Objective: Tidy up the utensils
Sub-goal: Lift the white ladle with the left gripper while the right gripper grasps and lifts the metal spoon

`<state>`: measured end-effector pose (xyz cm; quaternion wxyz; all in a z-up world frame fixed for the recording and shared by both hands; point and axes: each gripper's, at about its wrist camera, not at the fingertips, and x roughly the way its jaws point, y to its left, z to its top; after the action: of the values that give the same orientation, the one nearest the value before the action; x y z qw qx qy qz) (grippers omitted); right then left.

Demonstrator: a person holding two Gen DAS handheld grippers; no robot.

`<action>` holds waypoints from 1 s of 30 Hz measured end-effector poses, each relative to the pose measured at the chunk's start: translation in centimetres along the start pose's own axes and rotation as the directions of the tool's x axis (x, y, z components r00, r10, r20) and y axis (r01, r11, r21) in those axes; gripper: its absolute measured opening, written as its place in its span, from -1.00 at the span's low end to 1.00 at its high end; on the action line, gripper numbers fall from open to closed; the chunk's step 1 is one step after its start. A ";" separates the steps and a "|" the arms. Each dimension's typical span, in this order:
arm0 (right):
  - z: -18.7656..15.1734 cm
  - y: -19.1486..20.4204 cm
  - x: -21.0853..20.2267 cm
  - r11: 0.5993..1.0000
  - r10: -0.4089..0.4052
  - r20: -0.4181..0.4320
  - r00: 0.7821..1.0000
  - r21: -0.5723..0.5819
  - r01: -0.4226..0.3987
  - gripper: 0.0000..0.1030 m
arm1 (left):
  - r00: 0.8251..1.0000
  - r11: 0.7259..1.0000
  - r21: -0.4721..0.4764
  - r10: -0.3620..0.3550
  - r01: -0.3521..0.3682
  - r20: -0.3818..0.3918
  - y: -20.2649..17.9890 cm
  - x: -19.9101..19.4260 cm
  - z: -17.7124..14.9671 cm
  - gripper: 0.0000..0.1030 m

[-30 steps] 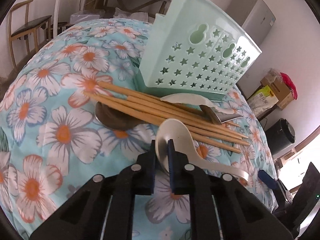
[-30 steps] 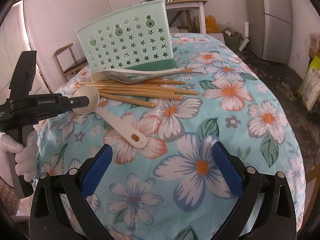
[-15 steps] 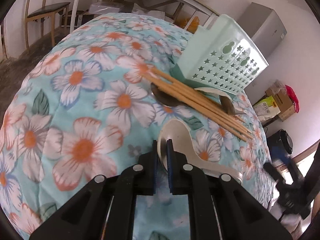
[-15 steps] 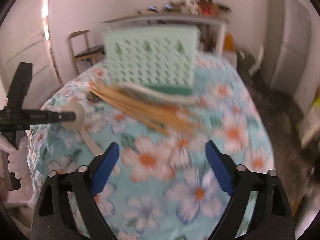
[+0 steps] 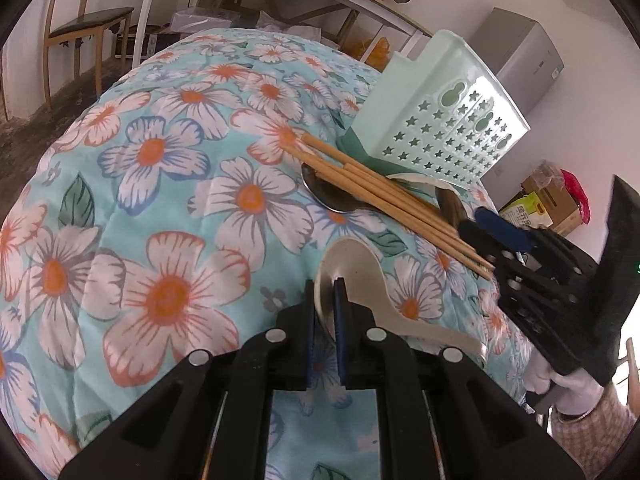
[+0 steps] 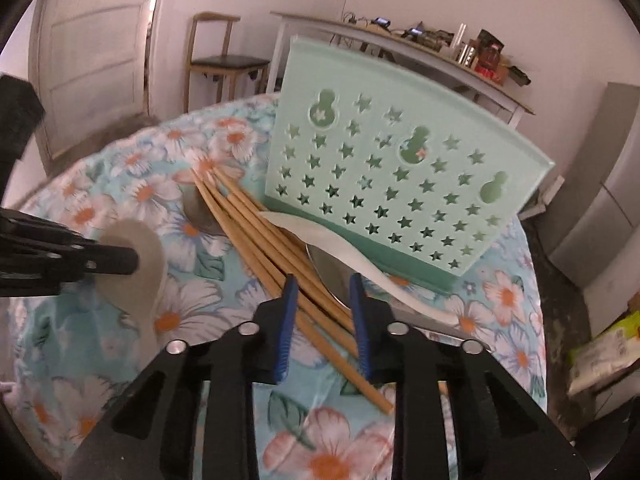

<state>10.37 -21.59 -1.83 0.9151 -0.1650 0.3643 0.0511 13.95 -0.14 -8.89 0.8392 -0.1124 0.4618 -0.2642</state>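
The left gripper (image 5: 325, 308) pinches the white ceramic spoon (image 5: 352, 280) by its bowl, keeping it clear, while the right gripper (image 6: 323, 308) is closing its jaws around the bamboo chopsticks (image 6: 256, 236), likely bound for the mint holder (image 6: 400, 176).

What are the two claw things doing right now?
Left gripper: closed on the bowl of the white spoon.
Right gripper: fingers closing around the chopsticks, not yet pressing them.

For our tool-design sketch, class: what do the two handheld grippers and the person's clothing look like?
Both the left gripper and the right gripper are black frames with silver bolts and blue-padded fingers. The person wears a white glove and a checked sleeve.
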 end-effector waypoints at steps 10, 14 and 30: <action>0.3 0.3 2.2 0.998 -0.042 -0.021 0.999 -0.047 0.041 -0.85 | 1.000 1.000 0.003 0.007 -0.007 0.005 -0.1 -0.1 0.0 -0.84; 0.3 -0.1 0.6 0.999 -0.035 -0.003 0.999 -0.031 0.035 -0.88 | 1.000 1.000 0.010 0.018 -0.018 0.014 -0.4 -0.2 0.0 -0.84; -0.4 -8.0 -9.5 0.926 0.102 0.199 0.975 0.340 -0.166 -0.98 | 0.969 0.991 0.136 -0.020 -0.014 0.246 -6.0 -8.1 2.5 -0.91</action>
<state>4.95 -29.01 6.53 0.9530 0.0331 0.2947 0.0616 10.46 -0.83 0.90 0.8954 -0.0872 0.3348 -0.2803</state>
